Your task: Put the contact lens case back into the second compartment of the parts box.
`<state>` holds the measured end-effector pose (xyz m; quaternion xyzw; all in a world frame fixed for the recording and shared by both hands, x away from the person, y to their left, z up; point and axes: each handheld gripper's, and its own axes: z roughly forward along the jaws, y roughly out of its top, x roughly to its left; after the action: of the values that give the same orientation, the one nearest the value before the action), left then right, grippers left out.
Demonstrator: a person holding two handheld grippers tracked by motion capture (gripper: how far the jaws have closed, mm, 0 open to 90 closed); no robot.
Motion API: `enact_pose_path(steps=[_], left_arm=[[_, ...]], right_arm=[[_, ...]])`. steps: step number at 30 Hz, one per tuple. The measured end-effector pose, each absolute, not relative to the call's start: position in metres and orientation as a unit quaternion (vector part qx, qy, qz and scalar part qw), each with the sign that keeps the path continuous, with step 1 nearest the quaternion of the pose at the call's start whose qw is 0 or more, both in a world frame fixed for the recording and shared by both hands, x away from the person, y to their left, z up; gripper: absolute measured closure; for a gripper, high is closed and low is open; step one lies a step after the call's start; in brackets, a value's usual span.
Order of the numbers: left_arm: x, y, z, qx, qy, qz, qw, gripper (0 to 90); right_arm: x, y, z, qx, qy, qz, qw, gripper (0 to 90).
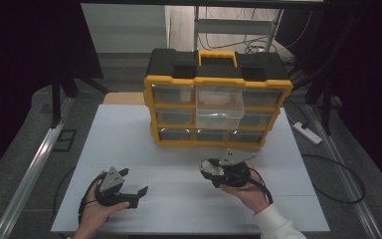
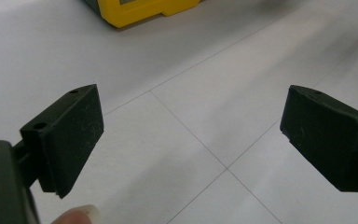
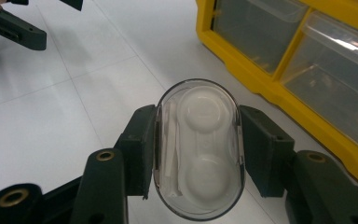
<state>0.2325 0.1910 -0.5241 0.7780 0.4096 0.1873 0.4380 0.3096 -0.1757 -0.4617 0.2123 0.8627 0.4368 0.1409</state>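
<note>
Clear glossy plastic case (image 3: pixel 199 149) w/ smooth white insert, matt black jaw pads (image 3: pixel 140 149) lightly scuffed, organiser (image 1: pixel 218 99) glossy yellow & matt black plastic w/ clear drawers (image 1: pixel 220 107), table (image 1: pixel 129 144) smooth matt white.

Clear oval case (image 3: pixel 198 149), white insert, gripped

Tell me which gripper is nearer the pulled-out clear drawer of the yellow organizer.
Right. The right gripper, shut on a clear oval case, sits just below the pulled-out drawer; the left gripper lies farther off, toward the table's near-left side.
</note>
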Motion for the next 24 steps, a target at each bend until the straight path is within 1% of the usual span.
enact_pose_path(steps=[24], left_arm=[[0.233, 0.190, -0.524, 0.778, 0.409, 0.187, 0.439, 6.8]], right_arm=[[0.305, -0.203, -0.458, 0.240, 0.846, 0.451, 0.155, 49.1]])
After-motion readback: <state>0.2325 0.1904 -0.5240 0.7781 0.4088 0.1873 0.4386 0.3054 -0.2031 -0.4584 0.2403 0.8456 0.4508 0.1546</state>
